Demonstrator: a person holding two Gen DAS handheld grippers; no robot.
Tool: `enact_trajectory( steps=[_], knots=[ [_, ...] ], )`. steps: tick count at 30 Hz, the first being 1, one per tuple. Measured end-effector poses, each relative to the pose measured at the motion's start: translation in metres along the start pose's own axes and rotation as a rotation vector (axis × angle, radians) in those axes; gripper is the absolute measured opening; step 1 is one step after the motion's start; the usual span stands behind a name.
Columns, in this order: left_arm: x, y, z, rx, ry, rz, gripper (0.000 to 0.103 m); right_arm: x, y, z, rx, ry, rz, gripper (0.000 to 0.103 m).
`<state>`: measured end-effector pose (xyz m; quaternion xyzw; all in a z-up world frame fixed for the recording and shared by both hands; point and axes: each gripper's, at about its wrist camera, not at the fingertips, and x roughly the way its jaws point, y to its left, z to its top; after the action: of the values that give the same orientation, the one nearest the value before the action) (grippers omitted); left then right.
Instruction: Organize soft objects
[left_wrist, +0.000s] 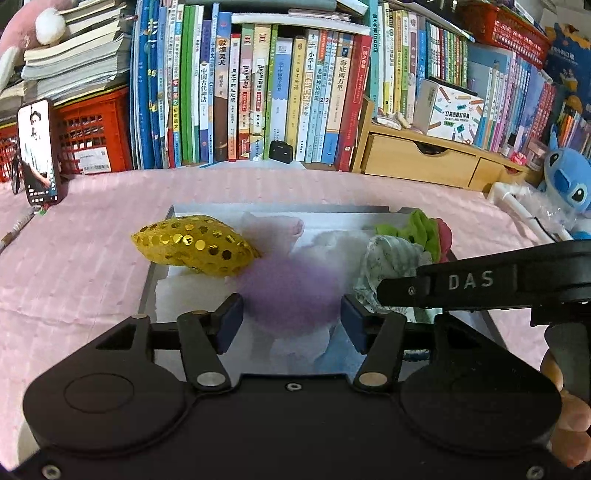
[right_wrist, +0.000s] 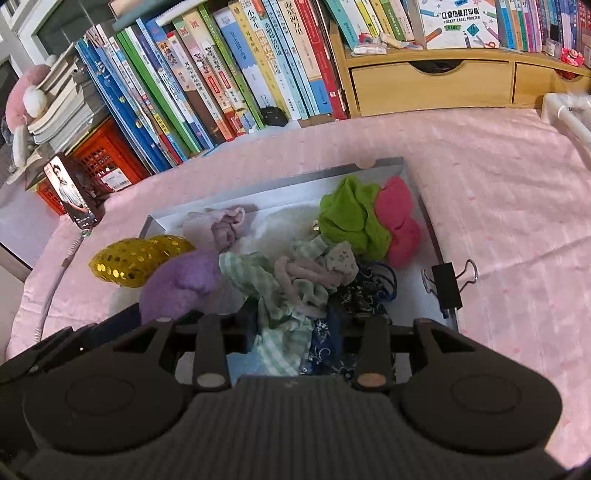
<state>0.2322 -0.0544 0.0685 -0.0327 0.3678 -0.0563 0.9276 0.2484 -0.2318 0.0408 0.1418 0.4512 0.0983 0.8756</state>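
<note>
While we hover over the shallow grey tray (left_wrist: 147, 280) | left gripper (left_wrist: 291, 314) spread wide around fuzzy purple plush (left_wrist: 291, 284), apparently unclamped | right gripper (right_wrist: 295, 332) over green checked cloth (right_wrist: 280, 332), grip unclear.

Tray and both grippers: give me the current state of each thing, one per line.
left gripper: open, jaws either side of the purple plush
right gripper: cannot tell; fingertips hidden among the cloths
purple plush: in the tray, not pinched
gold sequin pouch: overhanging the tray's left edge
green cloth: crumpled, beside the pink cloth
binder clip: clamped on the tray rim
phone: upright, screen on
</note>
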Motion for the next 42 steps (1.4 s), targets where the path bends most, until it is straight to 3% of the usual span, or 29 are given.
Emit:
enact_trajectory(
  steps=[1,3,12,24,33,42],
  knots=[
    [-0.002,0.002,0.001,-0.01,0.002,-0.005,0.067,-0.002,0.001,0.001,-0.004,-0.003,0.006,0.054],
    [-0.006,0.003,0.002,-0.016,-0.002,-0.015,0.07,-0.006,0.004,0.002,-0.019,-0.013,0.012,0.064],
    [-0.033,0.004,0.01,0.012,-0.041,-0.016,0.08,-0.027,0.01,0.005,-0.049,-0.059,0.028,0.077],
    [-0.076,0.002,-0.003,0.054,-0.085,-0.033,0.084,-0.073,0.02,-0.011,-0.118,-0.164,0.037,0.085],
    [-0.128,-0.002,-0.024,0.078,-0.156,-0.095,0.087,-0.127,0.024,-0.046,-0.194,-0.308,0.043,0.088],
    [-0.167,-0.005,-0.055,0.111,-0.191,-0.123,0.088,-0.163,0.02,-0.087,-0.216,-0.461,-0.029,0.088]
  ],
)
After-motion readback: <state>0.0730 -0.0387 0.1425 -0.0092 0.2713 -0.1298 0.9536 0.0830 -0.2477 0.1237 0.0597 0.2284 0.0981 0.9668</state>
